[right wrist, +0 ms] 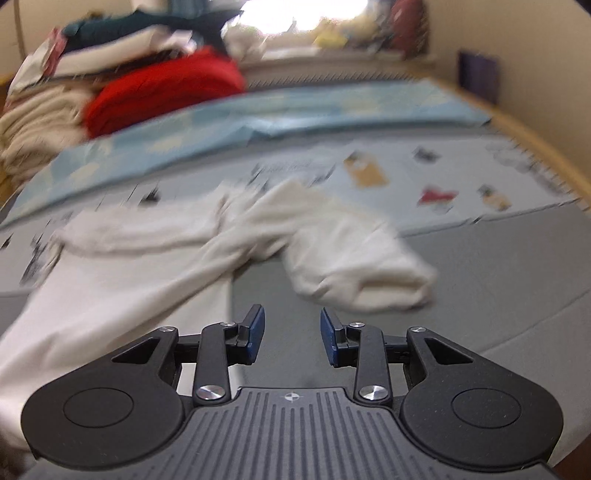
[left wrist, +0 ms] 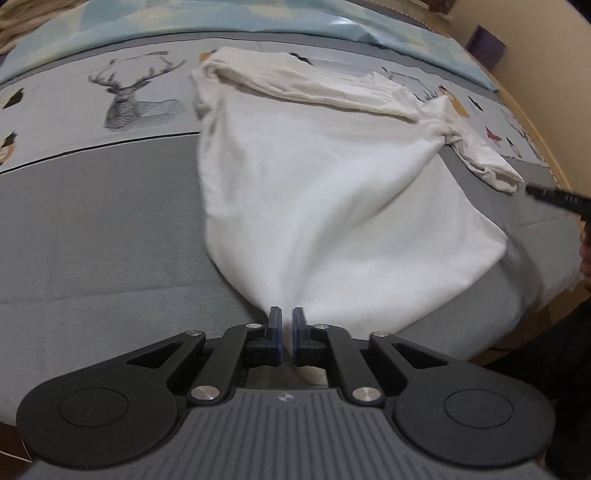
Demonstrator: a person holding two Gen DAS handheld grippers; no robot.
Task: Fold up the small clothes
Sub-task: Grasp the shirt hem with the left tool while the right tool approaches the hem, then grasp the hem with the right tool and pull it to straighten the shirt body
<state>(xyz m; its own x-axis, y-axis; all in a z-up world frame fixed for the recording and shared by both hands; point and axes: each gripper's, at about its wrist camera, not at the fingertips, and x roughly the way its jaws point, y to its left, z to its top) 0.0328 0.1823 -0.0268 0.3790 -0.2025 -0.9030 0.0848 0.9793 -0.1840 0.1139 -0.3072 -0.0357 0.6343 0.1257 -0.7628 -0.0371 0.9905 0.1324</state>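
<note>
Left gripper (left wrist: 287,319) nearest the lens, blue pads nearly together, pinching the bottom corner of the white shirt (left wrist: 332,206), cloth bunched to a point between the jaws and pulled taut toward the camera. Shirt spread over the grey bed cover (left wrist: 92,229), body fanning out from the pinched corner, one sleeve folded across the top edge, other sleeve (left wrist: 487,162) trailing off to the right, twisted at the shoulder. Deer print (left wrist: 133,99) on the bedding left of the shirt, light blue sheet (left wrist: 258,18) beyond it. Black tip of the other tool (left wrist: 554,197) poking in at the right edge, just beside the sleeve cuff. In the right wrist view: right gripper (right wrist: 291,332) low over the grey cover, jaws spread, nothing between the pads, not touching cloth. Loose sleeve (right wrist: 354,258) lying just ahead of the pads, cuff end to the right; shirt body (right wrist: 110,295) running off to the lower left. Picture blurred. Red folded garment (right wrist: 162,96) and a stack of cream and dark clothes (right wrist: 40,122) at the far left of the bed, well apart from the shirt
</note>
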